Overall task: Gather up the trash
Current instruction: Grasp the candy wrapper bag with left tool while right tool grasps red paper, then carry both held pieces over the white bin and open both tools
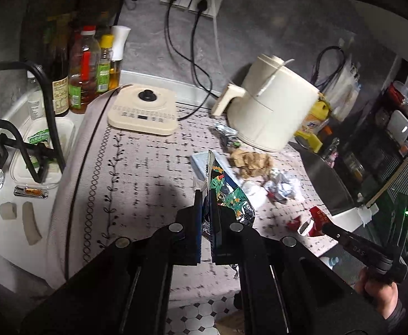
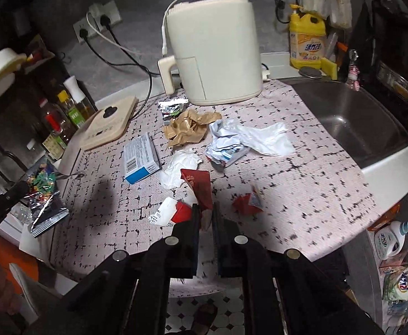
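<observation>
My left gripper (image 1: 206, 203) is shut on a colourful foil snack bag (image 1: 227, 195), held above the patterned cloth; the bag also shows at the left of the right wrist view (image 2: 43, 192). My right gripper (image 2: 205, 212) is shut on a dark red packet (image 2: 199, 187), which also shows in the left wrist view (image 1: 314, 220). On the cloth lie crumpled brown paper (image 2: 188, 129), a blue and white box (image 2: 141, 157), white tissue (image 2: 180, 167), a crumpled white wrapper (image 2: 226, 145), a small red wrapper (image 2: 248, 202) and a foil wrapper (image 2: 173, 109).
A cream air fryer (image 2: 215, 50) stands at the back. A cream appliance base (image 1: 144, 109) and oil bottles (image 1: 84, 67) are at the left. A steel sink (image 2: 351, 122) is at the right, with yellow detergent (image 2: 307, 39) behind it. Tiled floor (image 2: 192, 307) lies below the counter edge.
</observation>
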Tool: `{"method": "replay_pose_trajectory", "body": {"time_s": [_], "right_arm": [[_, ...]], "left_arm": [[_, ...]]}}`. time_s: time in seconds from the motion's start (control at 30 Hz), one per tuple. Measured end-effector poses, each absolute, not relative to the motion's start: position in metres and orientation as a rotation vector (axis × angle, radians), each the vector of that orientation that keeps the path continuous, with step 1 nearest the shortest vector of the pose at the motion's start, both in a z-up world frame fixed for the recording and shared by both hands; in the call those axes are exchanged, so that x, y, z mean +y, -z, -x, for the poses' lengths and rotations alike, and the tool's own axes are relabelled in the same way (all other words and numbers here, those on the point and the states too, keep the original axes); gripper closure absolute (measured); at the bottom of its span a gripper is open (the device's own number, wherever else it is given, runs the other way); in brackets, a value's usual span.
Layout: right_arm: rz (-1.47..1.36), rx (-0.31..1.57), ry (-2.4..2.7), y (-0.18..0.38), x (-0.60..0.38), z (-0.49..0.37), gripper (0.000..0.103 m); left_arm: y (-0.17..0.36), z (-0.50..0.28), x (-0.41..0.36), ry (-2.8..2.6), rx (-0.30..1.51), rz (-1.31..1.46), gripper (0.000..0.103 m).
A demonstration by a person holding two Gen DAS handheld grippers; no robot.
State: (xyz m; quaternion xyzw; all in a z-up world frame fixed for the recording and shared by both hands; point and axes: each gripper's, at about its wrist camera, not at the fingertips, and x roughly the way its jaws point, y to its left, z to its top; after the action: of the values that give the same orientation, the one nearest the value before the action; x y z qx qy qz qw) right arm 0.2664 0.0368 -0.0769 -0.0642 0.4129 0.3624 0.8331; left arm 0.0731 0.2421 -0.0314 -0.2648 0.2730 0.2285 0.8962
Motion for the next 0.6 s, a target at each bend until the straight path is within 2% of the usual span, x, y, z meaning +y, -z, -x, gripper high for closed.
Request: {"method": "replay_pose_trajectory", "body": {"time_s": [0.33,0.6], "right_arm": [[0.07,0.837,-0.707,0.058,-0.06,-0.261,0.094],[0.025,0.879,-0.578,0.078,-0.145,-0.268,0.094]], "left_arm": [[0.024,-0.106,0.168,-0.368,0.597,0.482,0.098],[0.034,-0.141,0.107,-0.238,0.647,0.443,0.098]]}}
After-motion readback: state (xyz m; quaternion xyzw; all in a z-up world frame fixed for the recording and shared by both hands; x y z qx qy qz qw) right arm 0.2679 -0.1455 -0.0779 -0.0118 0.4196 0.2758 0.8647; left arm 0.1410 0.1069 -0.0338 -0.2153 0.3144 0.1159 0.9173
